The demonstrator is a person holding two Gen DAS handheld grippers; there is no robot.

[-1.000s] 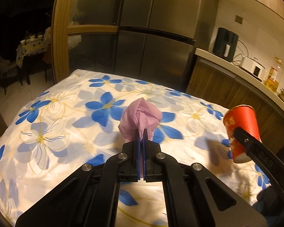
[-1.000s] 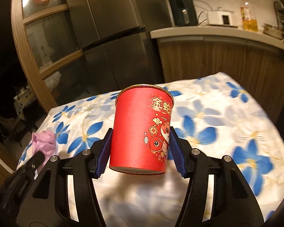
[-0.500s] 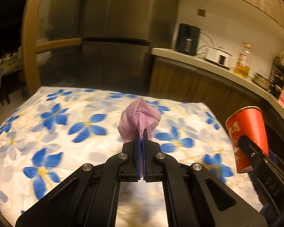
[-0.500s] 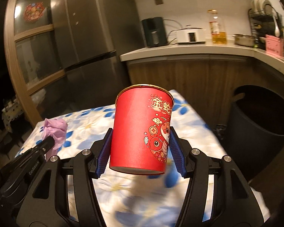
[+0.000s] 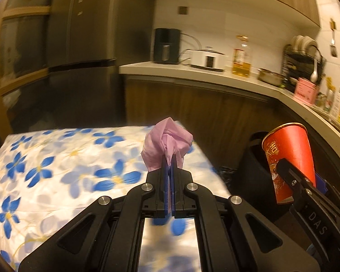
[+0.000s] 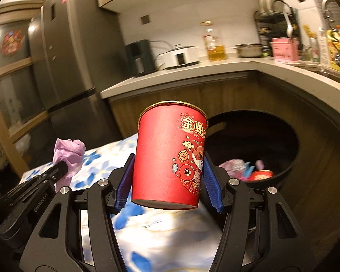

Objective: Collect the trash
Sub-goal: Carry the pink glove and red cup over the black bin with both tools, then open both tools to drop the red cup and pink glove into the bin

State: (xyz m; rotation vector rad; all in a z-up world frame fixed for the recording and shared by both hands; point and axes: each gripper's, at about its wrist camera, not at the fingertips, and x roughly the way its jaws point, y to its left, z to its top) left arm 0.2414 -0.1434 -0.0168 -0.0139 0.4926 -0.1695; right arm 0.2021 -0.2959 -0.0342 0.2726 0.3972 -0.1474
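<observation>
Both loads are riding in the air right now, and the whole question is the dark bin (image 6: 290, 136). In the right wrist view it is sitting just beyond and to the right of the red paper cup (image 6: 170, 156), mouth gaping, with a pink wad and something red already lying at its bottom. The right tongs (image 6: 167, 179) are clamping that cup by its lower half, blue pads pressing on both sides, the cup's long axis standing near upright with a slight lean, gold rim on top and a cartoon snake print facing the camera.

Over on the left, the left tongs (image 5: 169, 165) are pinched fully shut on a crumpled lilac wad (image 5: 167, 145), thin film or tissue by the look of it, bunched up above the fingertips. It is hanging over the far right corner of the desk, whose flowered cloth (image 5: 56, 170) is showing blue blooms on white.

From the left wrist view the bin (image 5: 253, 158) is lying off to the right, past the desk's edge, with the cup between it and the wad. So the right hand is looking the nearer of the two; a short carry forward and right should put the cup over the opening, while the wad has farther to travel.
</observation>
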